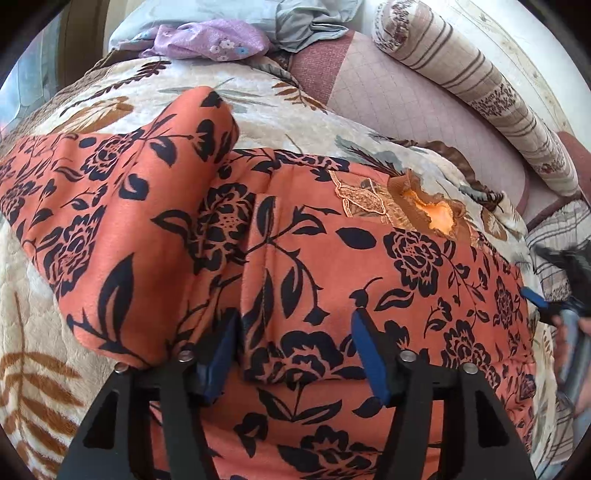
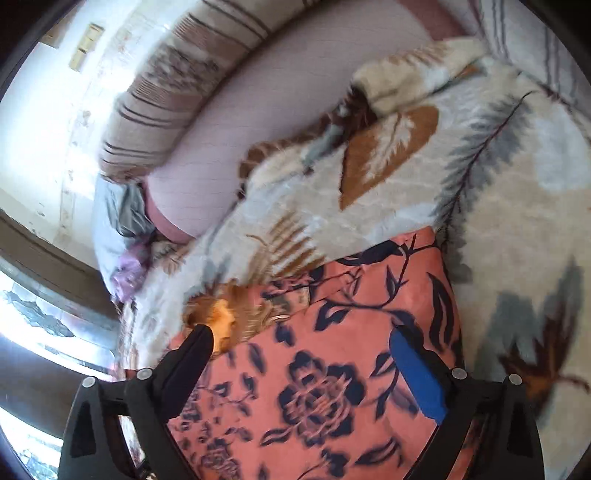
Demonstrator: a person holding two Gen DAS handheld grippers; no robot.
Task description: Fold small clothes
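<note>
An orange garment with a black flower print (image 1: 303, 236) lies spread on a cream leaf-patterned blanket (image 1: 258, 99). Its embroidered neckline (image 1: 424, 210) points to the far right, and one sleeve (image 1: 122, 192) lies folded up on the left. My left gripper (image 1: 293, 339) is open just above the cloth, its blue-padded fingers astride a fold edge. My right gripper (image 2: 303, 354) is open over the garment (image 2: 325, 387) near the neckline (image 2: 221, 314); it also shows at the right edge of the left wrist view (image 1: 546, 302).
A striped bolster pillow (image 1: 480, 88) lies along the back on a pink sheet (image 1: 406, 107). A pile of purple and grey-blue clothes (image 1: 229, 33) sits at the far end. A wall (image 2: 48, 110) and a window (image 2: 44, 325) lie beyond the bed.
</note>
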